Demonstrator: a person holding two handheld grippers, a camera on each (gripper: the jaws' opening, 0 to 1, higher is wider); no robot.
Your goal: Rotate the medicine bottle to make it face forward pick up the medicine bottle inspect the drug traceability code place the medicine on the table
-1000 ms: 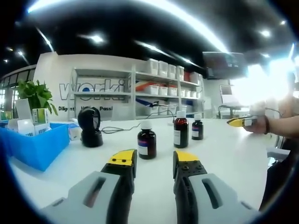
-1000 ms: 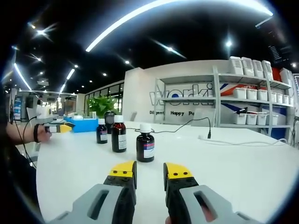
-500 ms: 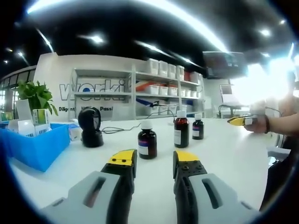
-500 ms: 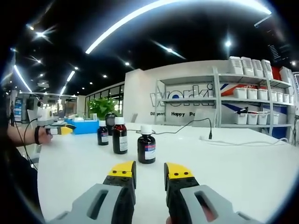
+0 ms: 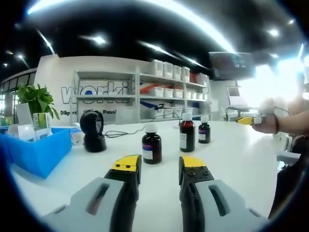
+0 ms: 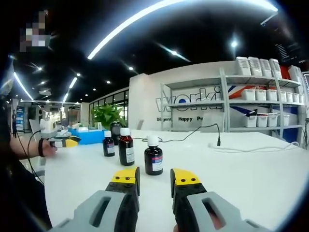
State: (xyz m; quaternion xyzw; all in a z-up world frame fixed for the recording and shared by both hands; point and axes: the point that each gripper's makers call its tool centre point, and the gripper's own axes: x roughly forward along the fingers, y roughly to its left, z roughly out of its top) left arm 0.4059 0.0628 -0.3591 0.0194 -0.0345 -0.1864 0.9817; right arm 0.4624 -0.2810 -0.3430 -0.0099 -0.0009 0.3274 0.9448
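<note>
Three dark brown medicine bottles with white caps stand in a row on the white table. In the left gripper view the nearest bottle [image 5: 151,149] is just beyond my left gripper [image 5: 159,166], which is open and holds nothing. The two other bottles [image 5: 187,136] [image 5: 204,133] stand farther right. In the right gripper view the closest bottle [image 6: 154,159] stands ahead of my right gripper [image 6: 155,178], also open and holding nothing, with the others [image 6: 127,150] [image 6: 109,145] to its left. Each gripper appears in the other's view, held by a hand: the right gripper [image 5: 248,120] and the left gripper [image 6: 65,142].
A black barcode scanner [image 5: 92,131] stands left of the bottles, with its cable [image 6: 193,133] trailing over the table. A blue bin [image 5: 38,147] with boxes sits at the left table edge beside a plant. Shelves with white bins line the back wall.
The right gripper has risen a little and its view has shifted slightly, so the bottles sit farther right in it. The left gripper and the bottles have not moved.
</note>
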